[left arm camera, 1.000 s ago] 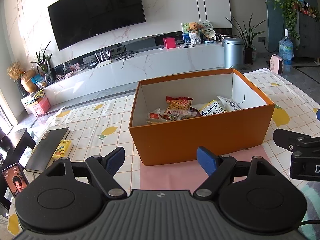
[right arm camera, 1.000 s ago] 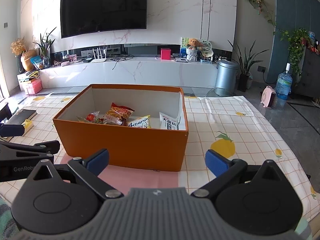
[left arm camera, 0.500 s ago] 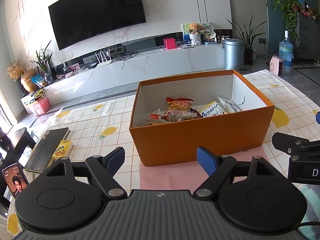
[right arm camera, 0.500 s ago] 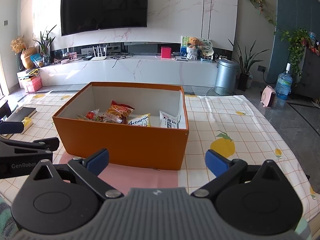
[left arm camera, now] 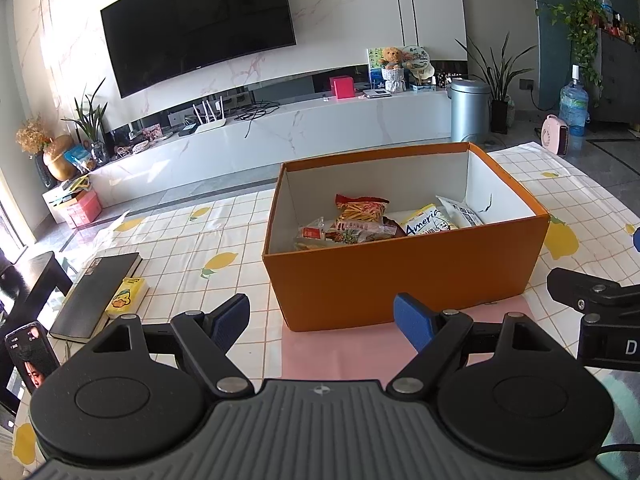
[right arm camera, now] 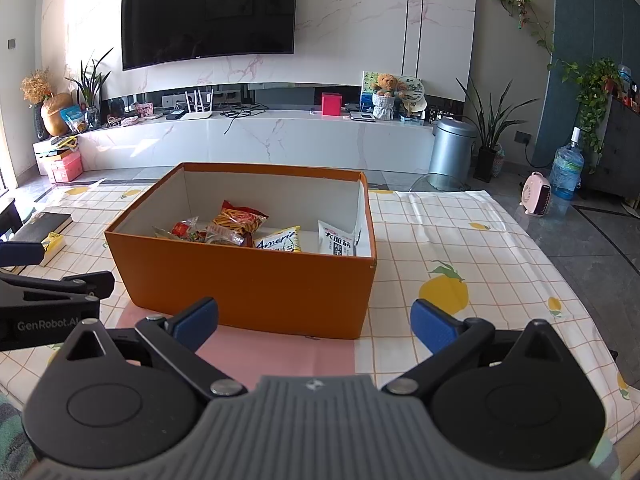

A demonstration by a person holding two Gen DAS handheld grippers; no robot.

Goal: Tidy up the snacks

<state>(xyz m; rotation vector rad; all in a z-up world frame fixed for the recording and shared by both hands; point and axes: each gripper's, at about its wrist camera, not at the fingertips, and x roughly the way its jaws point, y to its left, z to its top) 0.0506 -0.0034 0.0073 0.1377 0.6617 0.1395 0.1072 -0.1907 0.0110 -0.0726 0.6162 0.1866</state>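
**Ana:** Marble wall and a big dark television (right arm camera: 208,12) at twelve o'clock, and down front a worktop (right arm camera: 472,236) in a checked cloth printed with lemons.

**Ben:** Centre stage is the orange box (left arm camera: 400,280), open-topped, sitting on a pink mat (left arm camera: 340,352). Snacks are all inside it: a red packet of sticks (left arm camera: 362,210), a yellow bag (left arm camera: 424,222) just beside it, and a white sachet (left arm camera: 460,210) leaning toward the three o'clock wall.

**Ana:** Left claw (left arm camera: 322,320) hovers short of the box's near wall, blue fingers (left arm camera: 412,322) spread wide, nothing between them.

**Ben:** Same for the right claw (right arm camera: 316,322): fingers apart, empty, box at twelve o'clock. From this side the white sachet (right arm camera: 336,238) stands against the right-hand wall.

**Ana:** Out at nine o'clock on the left camera, a dark book (left arm camera: 96,292) with a small yellow pack (left arm camera: 126,296) touching its edge, well apart from the box.
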